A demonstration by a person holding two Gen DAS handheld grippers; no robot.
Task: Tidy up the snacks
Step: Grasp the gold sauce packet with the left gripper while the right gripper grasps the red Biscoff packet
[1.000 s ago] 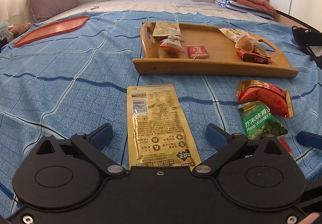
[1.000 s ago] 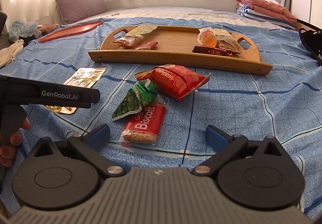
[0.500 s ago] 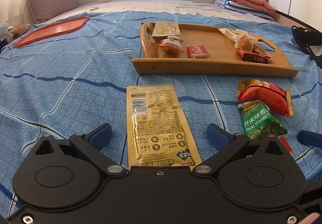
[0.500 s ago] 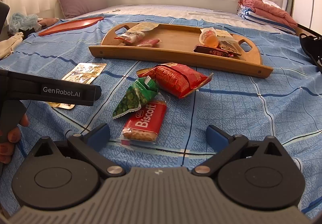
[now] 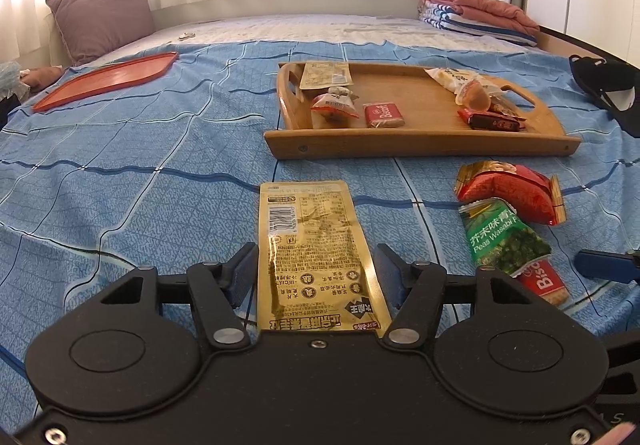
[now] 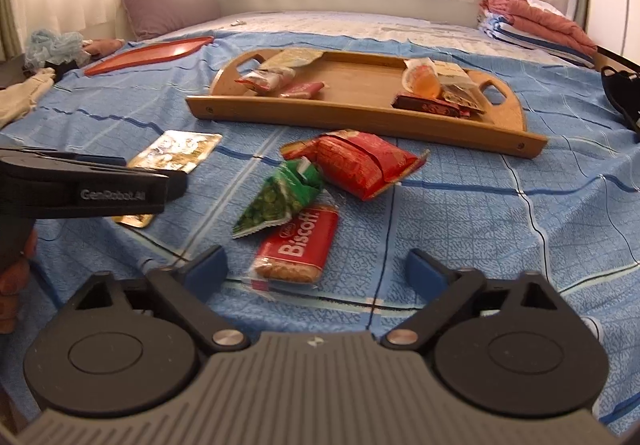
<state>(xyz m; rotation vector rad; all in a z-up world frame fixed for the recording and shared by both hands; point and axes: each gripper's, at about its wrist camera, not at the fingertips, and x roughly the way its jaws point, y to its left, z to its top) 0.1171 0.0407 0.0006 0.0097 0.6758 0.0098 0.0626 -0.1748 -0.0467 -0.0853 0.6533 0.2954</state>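
- Left gripper: jaws closing around the gold packet, lying flat on the bed before the wooden tray; pinch both long edges evenly (foil may buckle).
- Right gripper: jaws spread but closing, the Biscoff pack between them, untouched.

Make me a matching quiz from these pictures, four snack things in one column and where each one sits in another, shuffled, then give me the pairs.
Things:
1. gold packet
2. green pea bag
3. dark chocolate bar
4. orange tray

Places:
A. inside the wooden tray, right end
B. between the left tool fingers, on the bed
C. far left on the bedspread, nothing on it
D. overlapping a Biscoff pack on the bed

Pairs: 1-B, 2-D, 3-A, 4-C
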